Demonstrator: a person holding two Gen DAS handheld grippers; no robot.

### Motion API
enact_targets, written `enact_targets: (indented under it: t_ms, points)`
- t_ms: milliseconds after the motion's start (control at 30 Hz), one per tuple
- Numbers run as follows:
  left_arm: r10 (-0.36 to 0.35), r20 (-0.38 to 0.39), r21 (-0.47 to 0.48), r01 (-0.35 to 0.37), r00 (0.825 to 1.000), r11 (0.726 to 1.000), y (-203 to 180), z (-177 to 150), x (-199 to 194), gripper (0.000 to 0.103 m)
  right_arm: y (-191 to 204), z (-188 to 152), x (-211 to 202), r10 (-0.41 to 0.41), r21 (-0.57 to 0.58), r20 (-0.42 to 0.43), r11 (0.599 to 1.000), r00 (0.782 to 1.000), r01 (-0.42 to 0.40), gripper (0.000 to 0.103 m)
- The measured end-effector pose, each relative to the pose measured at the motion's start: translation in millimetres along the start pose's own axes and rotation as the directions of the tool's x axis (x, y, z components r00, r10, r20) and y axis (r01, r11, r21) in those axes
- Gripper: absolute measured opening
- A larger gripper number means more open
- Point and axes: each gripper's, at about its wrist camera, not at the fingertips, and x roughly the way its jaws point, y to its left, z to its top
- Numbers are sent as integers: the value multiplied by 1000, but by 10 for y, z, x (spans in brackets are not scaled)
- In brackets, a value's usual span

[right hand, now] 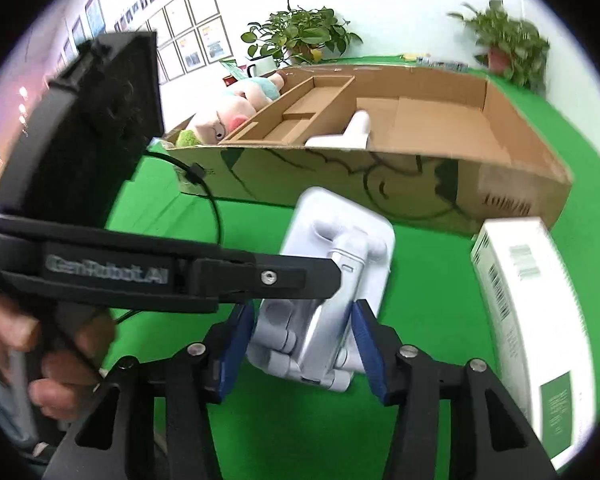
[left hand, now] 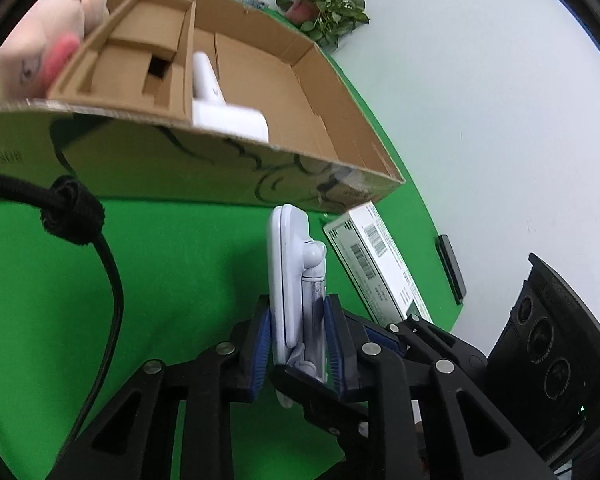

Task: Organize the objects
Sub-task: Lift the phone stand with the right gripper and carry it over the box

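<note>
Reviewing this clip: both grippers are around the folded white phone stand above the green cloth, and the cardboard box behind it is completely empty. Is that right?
Not quite. The cardboard box is not empty: a white object lies inside it beside the cardboard insert, as both wrist views show. The rest holds: the left gripper and right gripper both flank the folded white phone stand above the green cloth.
</note>
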Motion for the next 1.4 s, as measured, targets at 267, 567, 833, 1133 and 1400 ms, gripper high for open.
enact_targets:
  t_ms: [267,567,833,1133,1400]
  points:
    - [14,13,-16,-14,1000,1000,70,41,-119,10,-19,81,85,20,11,1,1000,1000,-20,46]
    - [0,51,38,-2,999,999,-223,28,-303,10,-23,108,-40,30,32,42,999,999,-31,46]
    - [-4,118,124,-10,993,992,-632,227,-546,10,9,324,-322,3,6,150,1000,989,-4,46]
    - [10,148,196,-39,989,980,-1037,506,-689,10,-39,640,-459,-20,-5,228,1000,974,22,46]
    - [21,132,207,-49,991,977,-1045,860,-684,10,-190,872,-388,-23,8,242,1000,970,22,46]
